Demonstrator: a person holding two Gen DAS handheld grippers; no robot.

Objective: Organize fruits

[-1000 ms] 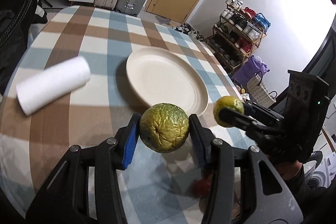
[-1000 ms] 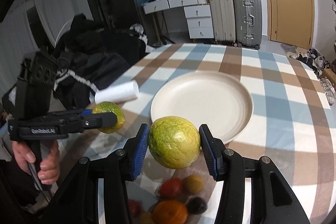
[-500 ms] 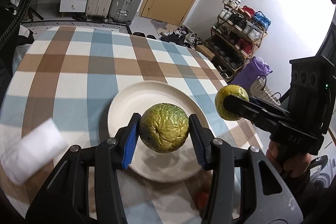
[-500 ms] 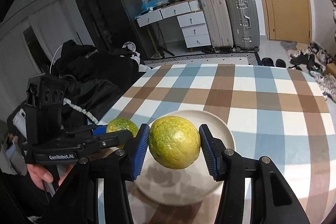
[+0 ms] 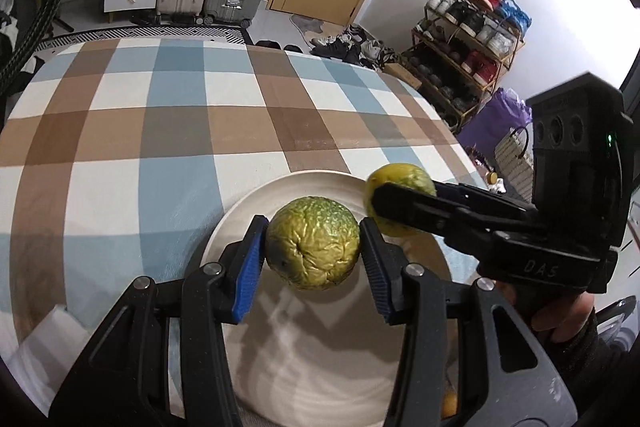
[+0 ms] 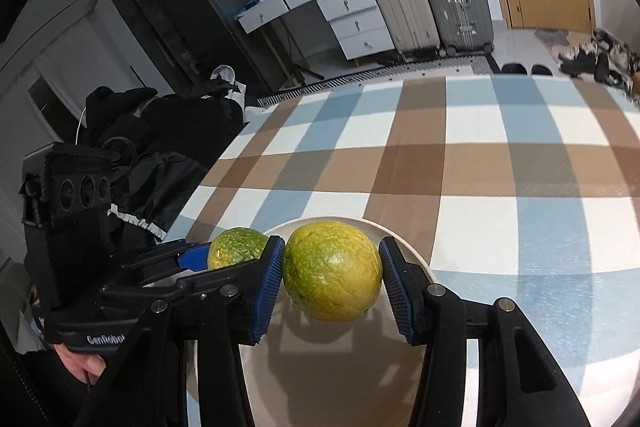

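- A wrinkled green fruit (image 5: 313,243) is pinched between the blue pads (image 5: 249,269) of the left tongs (image 5: 312,259) and held off the surface, above the near part of the cream plate (image 5: 304,355).
- A smoother yellow-green fruit (image 6: 333,270) is clamped in the right tongs (image 6: 334,279), also held above the plate (image 6: 320,387).
- The two fruits are kept side by side, near each other; whether they touch cannot be told.
- In the left view the right tongs (image 5: 400,205) are seen entering from the right, with a hand (image 5: 556,315) behind them.
- The plate is set on a checked tablecloth (image 5: 180,131) stretching ahead of both tongs.
- A white roll (image 5: 44,347) is seen low, left of the left tongs.
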